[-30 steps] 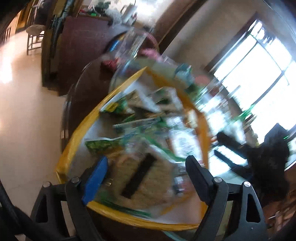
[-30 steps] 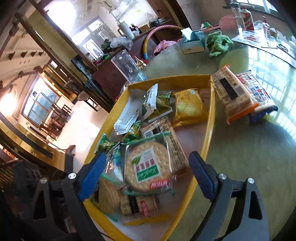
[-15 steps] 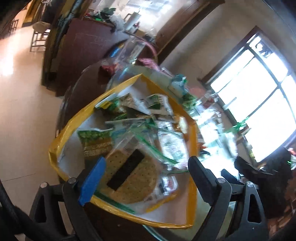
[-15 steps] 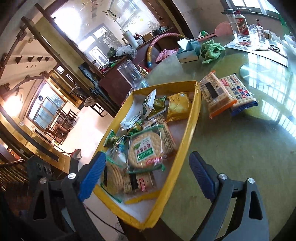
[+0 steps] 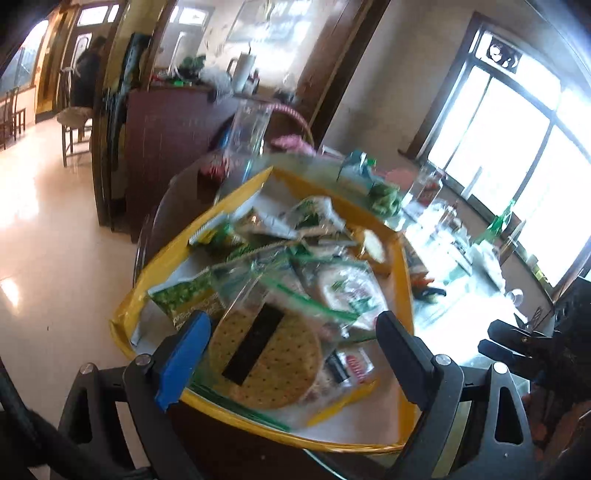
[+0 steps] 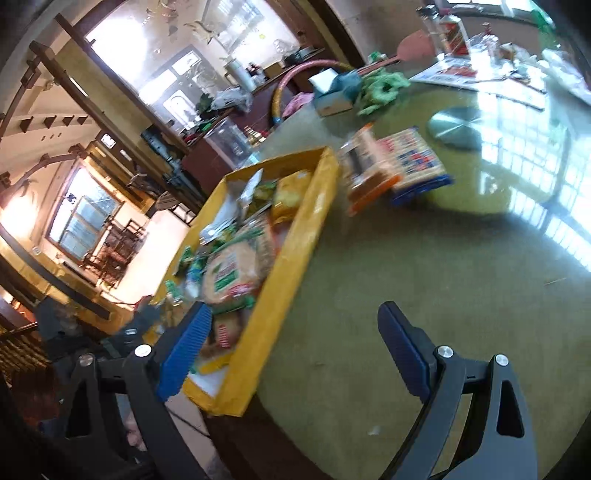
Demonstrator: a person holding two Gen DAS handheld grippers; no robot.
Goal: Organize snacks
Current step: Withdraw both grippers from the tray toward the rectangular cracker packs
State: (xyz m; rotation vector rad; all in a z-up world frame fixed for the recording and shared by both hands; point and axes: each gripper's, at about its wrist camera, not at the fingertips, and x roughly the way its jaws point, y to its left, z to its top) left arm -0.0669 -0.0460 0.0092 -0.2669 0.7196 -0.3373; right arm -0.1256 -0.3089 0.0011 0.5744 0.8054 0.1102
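A yellow tray (image 5: pixel 404 273) (image 6: pixel 291 258) full of snack packets sits at the table's edge. A clear bag of round crackers (image 5: pixel 269 358) lies at its near end, with a round biscuit pack (image 5: pixel 347 291) (image 6: pixel 231 273) behind it. My left gripper (image 5: pixel 291 354) is open and empty just before the cracker bag. My right gripper (image 6: pixel 291 350) is open and empty, straddling the tray's near right wall. Two cracker packs (image 6: pixel 391 166) lie on the table beside the tray.
The glass-topped table (image 6: pixel 406 295) holds a tissue box (image 6: pixel 332 92), a green cloth (image 6: pixel 384 88), bottles (image 6: pixel 450 26) and papers at the far side. A clear jug (image 5: pixel 247 133) stands behind the tray. The other gripper (image 5: pixel 517 343) shows at the right of the left wrist view.
Both grippers have pulled back and up from the tray. The right view has swung right, so the tray now lies to the left. Both stay open.
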